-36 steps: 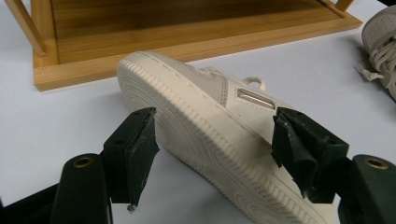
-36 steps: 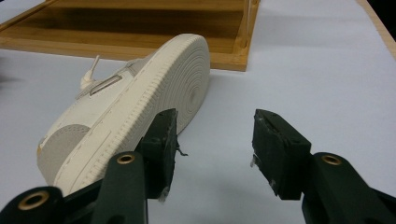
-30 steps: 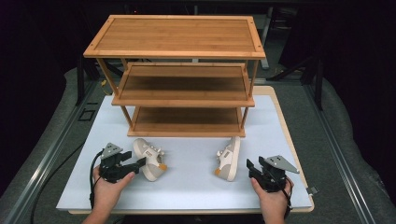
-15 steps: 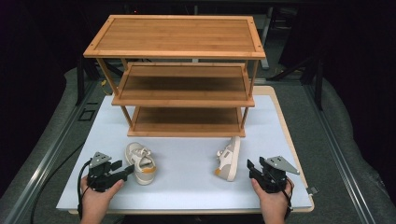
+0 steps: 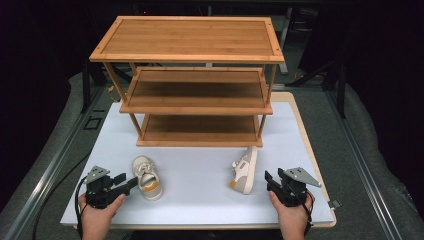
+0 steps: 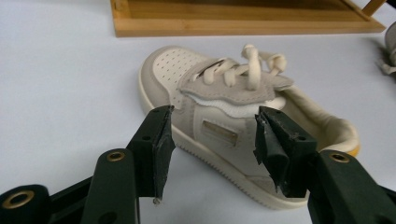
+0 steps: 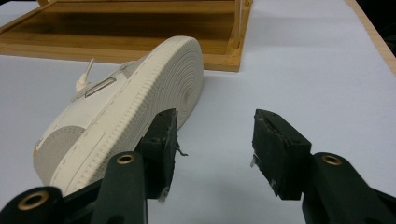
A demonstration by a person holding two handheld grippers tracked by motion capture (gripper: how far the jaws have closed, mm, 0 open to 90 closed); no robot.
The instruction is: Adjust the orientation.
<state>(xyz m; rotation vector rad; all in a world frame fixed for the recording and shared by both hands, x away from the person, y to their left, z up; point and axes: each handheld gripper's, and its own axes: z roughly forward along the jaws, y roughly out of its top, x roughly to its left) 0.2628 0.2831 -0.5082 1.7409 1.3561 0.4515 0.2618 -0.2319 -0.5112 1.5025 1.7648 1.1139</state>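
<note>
Two small cream shoes are seen on a pale blue mat (image 5: 200, 195) in front of a three-tier wooden shelf rack (image 5: 192, 82), whose far legs are lost against the dark background. Near the mat's front left corner, the left shoe (image 5: 146, 177) is set upright on its sole; in the left gripper view its toe and laces are shown clearly, while part of its heel and sole edge is masked by the black jaws. The left gripper (image 5: 125, 183) is held in a hand just beside that shoe with its jaws parted, having just been closing somewhat, and nothing is pinched between them; whether the tips reach the shoe cannot be made out. Toward the front right, the right shoe (image 5: 245, 171) is tipped on its side, its ridged sole turned to the right gripper (image 5: 270, 181), so that most of its upper is hidden in the right gripper view. That gripper's jaws are also spread and empty, with the shoe just beside one jaw. Both forearms are cut off by the frame's bottom edge.
</note>
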